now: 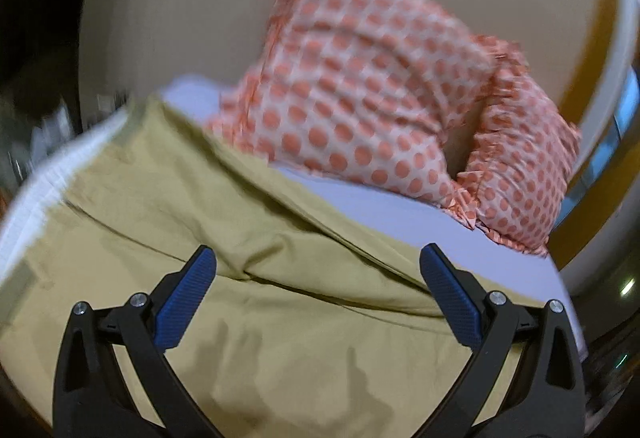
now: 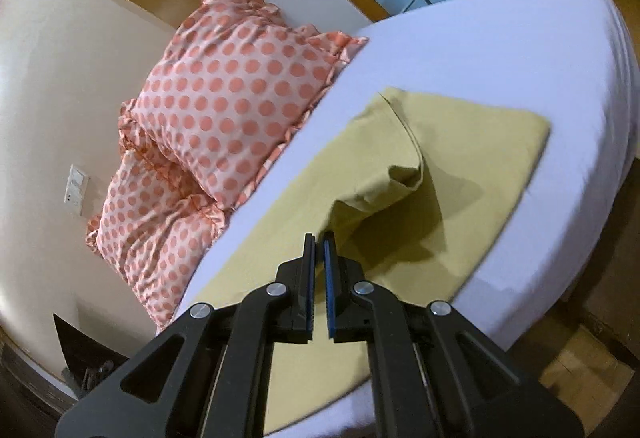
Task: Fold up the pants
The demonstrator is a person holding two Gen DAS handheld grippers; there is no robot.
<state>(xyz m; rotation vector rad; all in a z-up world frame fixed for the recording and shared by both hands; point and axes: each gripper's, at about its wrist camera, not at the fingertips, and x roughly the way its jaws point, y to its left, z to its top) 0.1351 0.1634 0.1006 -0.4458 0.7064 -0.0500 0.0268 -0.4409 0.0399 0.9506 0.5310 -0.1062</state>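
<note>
The pants (image 2: pixel 460 166) are khaki-yellow and lie spread on a white-sheeted bed (image 2: pixel 500 50). My right gripper (image 2: pixel 319 238) is shut on a lifted edge of the pants, which rises from the bed as a raised fold toward the fingertips. In the left wrist view the pants (image 1: pixel 200 258) fill the lower frame, with creases. My left gripper (image 1: pixel 318 258) is open and empty, held just above the cloth with the blue pads (image 1: pixel 188 302) wide apart.
Two pink pillows with orange dots (image 2: pixel 224 106) (image 1: pixel 360 78) lean against the cream wall at the head of the bed. The bed's edge (image 2: pixel 560 278) drops to a wooden floor on the right. A wall switch plate (image 2: pixel 76 190) is at the left.
</note>
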